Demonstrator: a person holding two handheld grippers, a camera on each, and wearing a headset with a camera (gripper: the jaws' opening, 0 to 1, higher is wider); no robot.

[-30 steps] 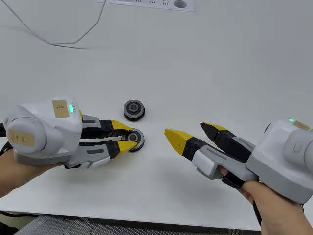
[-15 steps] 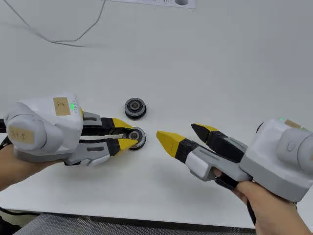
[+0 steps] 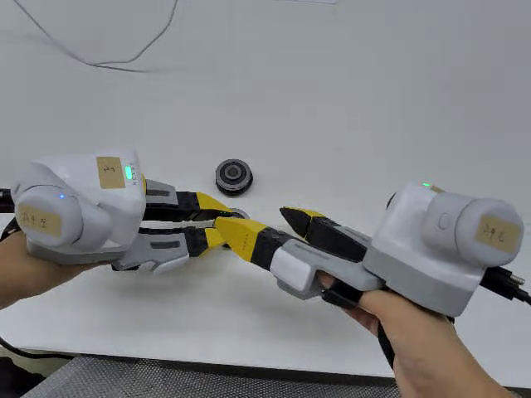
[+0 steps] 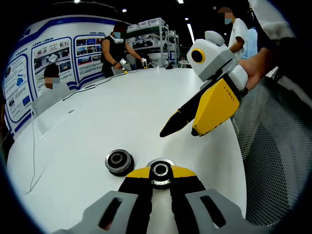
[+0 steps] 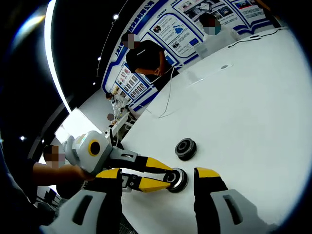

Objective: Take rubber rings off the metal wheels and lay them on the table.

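Observation:
My left gripper [image 3: 219, 221] is shut on a small metal wheel with a black rubber ring [image 4: 161, 173], gripped across its rim. The same wheel [image 5: 177, 179] lies between the open jaws of my right gripper [image 5: 158, 173], a little nearer the right jaw. In the head view the right gripper [image 3: 255, 219] comes in from the right, and its near yellow jaw crosses in front of the left gripper's tips and hides most of the held wheel. A second ringed wheel [image 3: 234, 176] lies flat on the white table [image 3: 373, 124] just behind them.
A thin grey cable [image 3: 99, 62] runs across the far left of the table. The table's front edge [image 3: 207, 365] is close below both hands. People stand at other benches far behind [image 4: 117, 48].
My right gripper has moved left, still open, until its jaws stand around the wheel that the left gripper holds. The left gripper has stayed shut on that wheel and hardly moved.

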